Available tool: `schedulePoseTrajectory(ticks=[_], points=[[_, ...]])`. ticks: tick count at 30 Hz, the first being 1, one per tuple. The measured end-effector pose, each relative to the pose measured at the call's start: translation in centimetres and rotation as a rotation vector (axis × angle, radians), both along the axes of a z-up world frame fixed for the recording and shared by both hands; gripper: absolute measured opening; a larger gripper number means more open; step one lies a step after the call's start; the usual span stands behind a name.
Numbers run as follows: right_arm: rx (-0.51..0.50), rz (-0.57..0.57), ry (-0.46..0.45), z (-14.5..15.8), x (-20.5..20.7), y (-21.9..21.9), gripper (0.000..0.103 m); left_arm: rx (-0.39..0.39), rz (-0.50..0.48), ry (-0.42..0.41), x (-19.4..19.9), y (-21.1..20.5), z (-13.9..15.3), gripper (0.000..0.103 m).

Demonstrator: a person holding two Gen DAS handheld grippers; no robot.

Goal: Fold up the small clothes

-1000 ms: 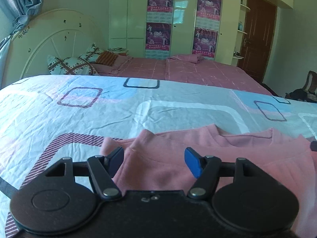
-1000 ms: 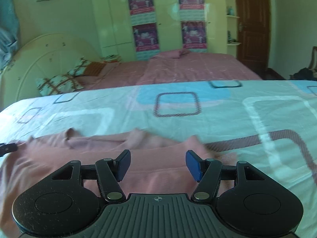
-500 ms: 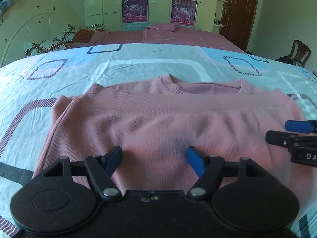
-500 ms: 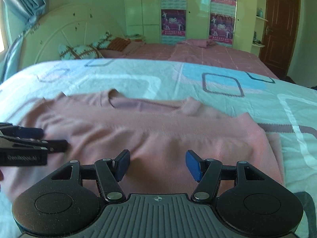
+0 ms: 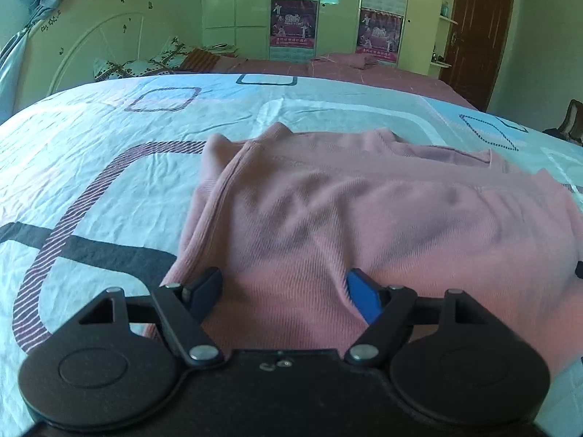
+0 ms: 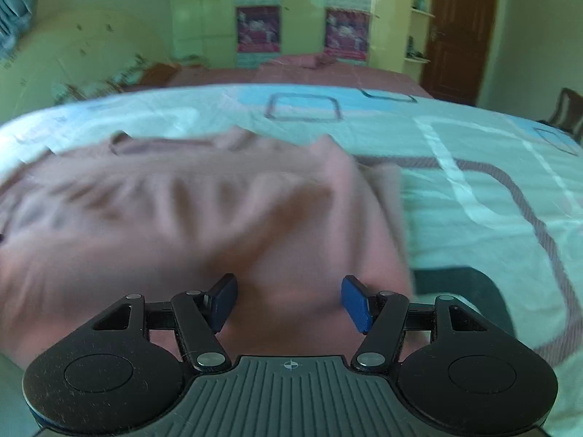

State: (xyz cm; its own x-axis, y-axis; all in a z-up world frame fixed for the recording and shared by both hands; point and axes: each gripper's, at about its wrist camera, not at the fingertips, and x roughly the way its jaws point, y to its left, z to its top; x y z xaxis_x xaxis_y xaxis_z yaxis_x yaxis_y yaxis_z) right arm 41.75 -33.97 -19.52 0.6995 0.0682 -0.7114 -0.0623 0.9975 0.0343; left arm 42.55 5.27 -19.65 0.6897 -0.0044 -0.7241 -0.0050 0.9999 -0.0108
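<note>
Pink sweatshirt (image 5: 382,218) lies on patterned bedsheet (image 5: 91,182), near bed's front edge, already doubled once: ribbed hem brought up just short of neckline (image 5: 430,145), sleeves tucked out of sight. Judged: 1 fold done, at least 1 more crosswise fold left to reach compact stack.

Left gripper (image 5: 284,291): jaws wide, over garment's near left part, no cloth pinched. Right gripper (image 6: 288,300): jaws wide, over near right part, nothing held; right view motion-blurred.

Second bed (image 5: 346,69) beyond: not involved.
</note>
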Motion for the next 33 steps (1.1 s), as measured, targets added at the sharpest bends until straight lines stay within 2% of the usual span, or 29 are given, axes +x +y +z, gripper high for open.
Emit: schedulePoseTrajectory(ticks=[3, 6, 8, 11, 14, 18, 23, 30, 33], points=[[0.004, -0.007, 0.004, 0.9, -0.4, 0.1, 0.062, -0.018, 0.023, 0.019, -0.2, -0.2, 0.9, 0.073], [0.014, 0.022, -0.017, 2.1, -1.5, 1.3, 0.062, -0.039, 0.028, 0.022, -1.4, -0.2, 1.2, 0.077], [-0.023, 0.039, 0.027, 1.1, -1.9, 2.3, 0.062, -0.005, 0.007, 0.034, -1.8, -0.2, 0.4, 0.077], [-0.056, 0.026, 0.023, 0.3, -2.7, 2.5, 0.062, 0.032, -0.033, 0.03, -2.5, -0.3, 0.2, 0.077], [-0.05, -0.015, 0.049, 1.2, -2.8, 2.4, 0.062, 0.011, -0.036, 0.055, -2.7, 0.1, 0.8, 0.078], [-0.007, 0.019, 0.013, 3.4, -3.1, 4.4, 0.062, -0.054, -0.027, 0.092, -3.3, 0.7, 1.5, 0.084], [0.02, 0.094, -0.025, 5.0, -2.6, 9.1, 0.062, -0.137, -0.015, 0.163, -4.1, 1.4, 1.8, 0.089], [0.045, 0.137, -0.037, 5.6, -2.1, 13.0, 0.062, -0.377, 0.077, 0.231, -6.0, 4.2, 1.3, 0.091], [0.061, 0.12, -0.023, 5.2, -1.7, 13.5, 0.062, -0.477, 0.128, 0.203, -6.4, 5.1, 0.6, 0.092]])
